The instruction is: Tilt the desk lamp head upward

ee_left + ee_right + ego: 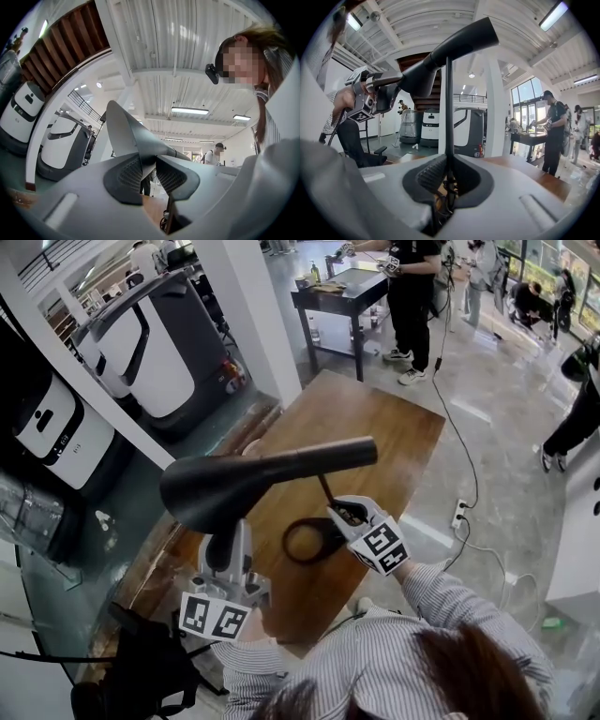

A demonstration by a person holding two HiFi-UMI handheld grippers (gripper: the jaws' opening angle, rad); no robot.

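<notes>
A black desk lamp stands on the wooden table (375,437). Its cone-shaped head (234,484) lies roughly level over the table, wide end to the left. A thin stem (325,488) runs down to a ring base (305,540). My left gripper (225,545) reaches up from below and is shut on the lamp head's wide rim (126,131), pads (124,176) pressed on either side. My right gripper (345,514) is shut on the stem (448,103) low down, near the base. In the right gripper view the head (440,56) slants up to the right, with the left gripper (382,96) at its lower end.
White machines (150,343) and a white pillar (253,306) stand left of the table. A person (412,296) works at a dark table (342,287) farther off. A power strip (459,514) with a cable lies on the floor at right. A black chair (141,662) sits near left.
</notes>
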